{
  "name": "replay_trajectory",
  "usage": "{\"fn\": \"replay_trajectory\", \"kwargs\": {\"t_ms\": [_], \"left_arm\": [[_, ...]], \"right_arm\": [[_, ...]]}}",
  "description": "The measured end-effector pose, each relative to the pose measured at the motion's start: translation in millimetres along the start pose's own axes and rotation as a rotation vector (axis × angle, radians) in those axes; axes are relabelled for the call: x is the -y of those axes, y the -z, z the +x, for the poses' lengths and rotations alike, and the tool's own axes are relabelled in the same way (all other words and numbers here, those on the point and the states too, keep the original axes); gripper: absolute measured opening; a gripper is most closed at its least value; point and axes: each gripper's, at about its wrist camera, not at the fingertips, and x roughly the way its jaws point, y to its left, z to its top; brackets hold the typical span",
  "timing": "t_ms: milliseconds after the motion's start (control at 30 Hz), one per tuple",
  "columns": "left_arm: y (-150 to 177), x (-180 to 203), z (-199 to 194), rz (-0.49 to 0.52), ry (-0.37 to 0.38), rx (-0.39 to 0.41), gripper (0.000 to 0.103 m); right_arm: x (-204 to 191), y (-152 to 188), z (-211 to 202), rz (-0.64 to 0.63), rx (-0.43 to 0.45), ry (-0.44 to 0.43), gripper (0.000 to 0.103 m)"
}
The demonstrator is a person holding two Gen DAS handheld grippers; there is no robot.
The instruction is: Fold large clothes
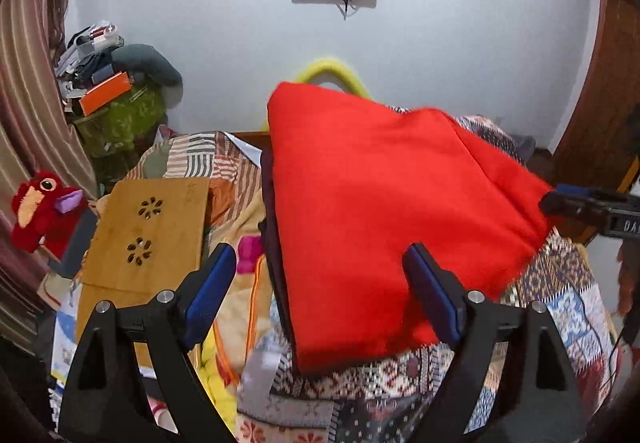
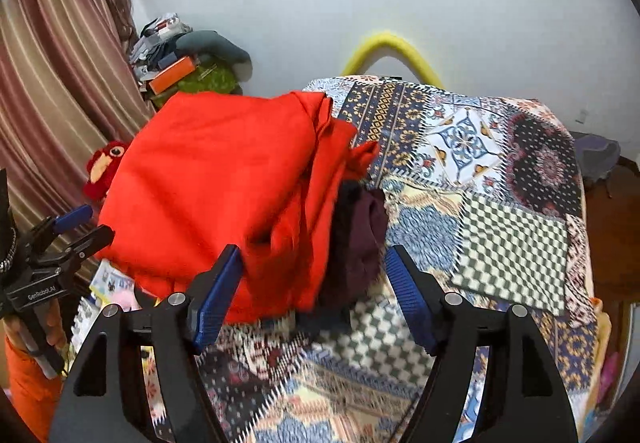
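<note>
On my left wrist view, the left hand-held gripper (image 1: pixel 320 283) has its jaws spread wide, with nothing between the blue pads (image 1: pixel 210 295). The right-side pad overlaps the near edge of the red garment (image 1: pixel 380 211) in the picture, but I cannot tell whether it touches the cloth. The garment is a folded stack lying on the patchwork bedspread (image 1: pixel 568 307) of the bed, with a dark maroon layer (image 1: pixel 272 243) showing under its left edge.

At the far right of the same view the right hand-held gripper (image 1: pixel 568 203) comes in side-on, its tip right against the garment's right corner. From here I cannot tell whether it pinches the cloth.

My right wrist view settles it. The right hand-held gripper (image 2: pixel 316 295) is wide open, and nothing is clamped between its pads (image 2: pixel 216 295). The red garment (image 2: pixel 224 183) lies just ahead of and between the fingers, bunched toward its right side, the maroon cloth (image 2: pixel 360 235) spilling out beneath it onto the bedspread (image 2: pixel 512 251). The left pad overlaps the red fabric's near edge; contact is unclear.

The left hand-held gripper (image 2: pixel 80 223) appears at the left edge of this view, open, close beside the garment's left side.

A red plush bird (image 1: pixel 40 207) sits to the left, beside a bamboo tray (image 1: pixel 148 235).
</note>
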Motion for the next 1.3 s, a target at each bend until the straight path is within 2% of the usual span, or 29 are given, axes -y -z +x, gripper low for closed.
{"fn": "replay_trajectory", "kwargs": {"t_ms": [167, 300, 500, 767, 933, 1100, 1167, 1200, 1300], "left_arm": [[12.8, 7.6, -36.7, -0.003, 0.006, 0.014, 0.086], [19.7, 18.2, -84.3, 0.006, -0.002, 0.092, 0.086], [32.7, 37.6, -165.7, 0.017, -0.002, 0.249, 0.086], [76.4, 67.9, -274.3, 0.040, -0.040, 0.543, 0.086], [110.4, 81.9, -312.9, 0.023, -0.018, 0.665, 0.086], [142.1, 99.1, -333.6, 0.043, -0.044, 0.749, 0.086], [153.6, 106.2, -338.4, 0.051, -0.045, 0.766, 0.086], [156.4, 108.3, -339.2, 0.054, -0.041, 0.768, 0.086], [167.9, 116.8, -339.7, 0.056, -0.037, 0.765, 0.087]], "right_arm": [[-19.2, 15.3, -46.8, -0.076, 0.084, 0.031, 0.071], [-39.1, 29.8, -89.3, -0.144, 0.180, 0.010, 0.071], [-63.7, 56.9, -152.9, -0.192, 0.359, -0.007, 0.071], [-90.6, 99.8, -227.6, -0.219, 0.606, -0.018, 0.071], [-104.9, 127.9, -246.2, -0.232, 0.704, -0.002, 0.071], [-113.0, 148.3, -252.1, -0.217, 0.775, 0.021, 0.071], [-112.7, 152.2, -252.8, -0.196, 0.784, 0.009, 0.077], [-111.6, 152.0, -252.6, -0.189, 0.786, 0.008, 0.084], [-111.1, 155.1, -251.7, -0.177, 0.799, 0.044, 0.088]]}}
